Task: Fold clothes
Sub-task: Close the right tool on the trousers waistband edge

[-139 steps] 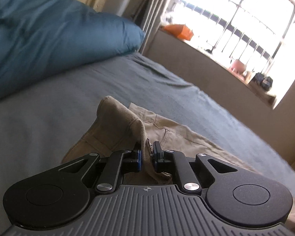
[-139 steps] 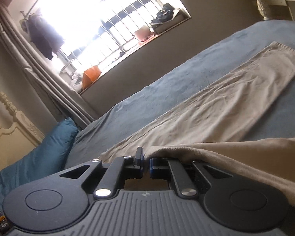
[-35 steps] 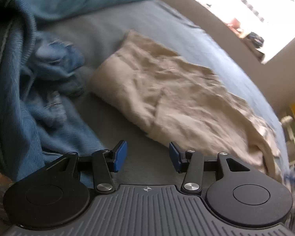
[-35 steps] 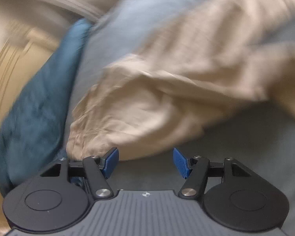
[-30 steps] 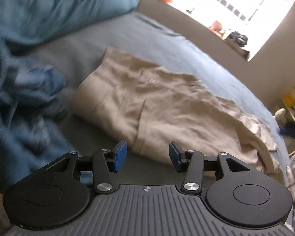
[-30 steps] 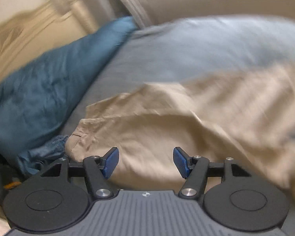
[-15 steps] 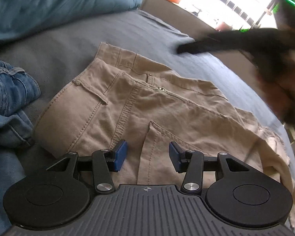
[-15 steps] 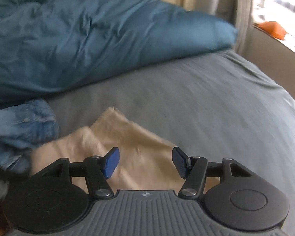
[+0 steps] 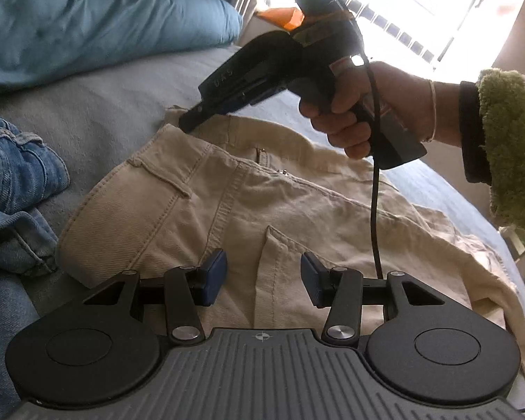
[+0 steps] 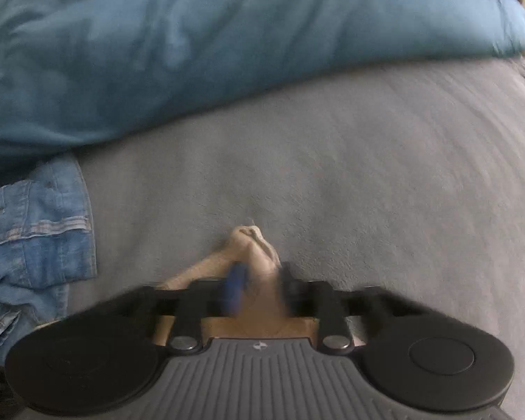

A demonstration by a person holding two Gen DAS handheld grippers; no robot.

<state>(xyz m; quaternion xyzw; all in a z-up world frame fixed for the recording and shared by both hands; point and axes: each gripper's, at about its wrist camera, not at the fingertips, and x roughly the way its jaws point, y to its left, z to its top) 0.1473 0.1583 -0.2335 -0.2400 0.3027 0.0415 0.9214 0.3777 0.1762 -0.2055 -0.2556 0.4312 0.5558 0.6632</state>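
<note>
Beige trousers [image 9: 178, 206] lie flat on the grey bed sheet [image 9: 115, 105], waistband toward the pillow. My left gripper [image 9: 262, 273] hovers open low over their near edge, a seam fold below the gap, nothing pinched. In the left wrist view a hand holds my right gripper [image 9: 189, 124], tilted down with its tip on the far waistband corner. In the blurred right wrist view the right gripper [image 10: 259, 280] is closing its jaws, and a bunched corner of the trousers [image 10: 252, 245] is squeezed between the pads.
Crumpled blue jeans [image 9: 14, 182] lie left of the trousers, also seen as denim [image 10: 35, 231] in the right wrist view. A large blue pillow [image 10: 192, 52] runs along the head of the bed. A bright barred window [image 9: 420, 17] is behind.
My right gripper swung across and down onto the far waistband corner, and its jaws went from wide apart to nearly together on the cloth. The left gripper settled low over the trousers' near edge.
</note>
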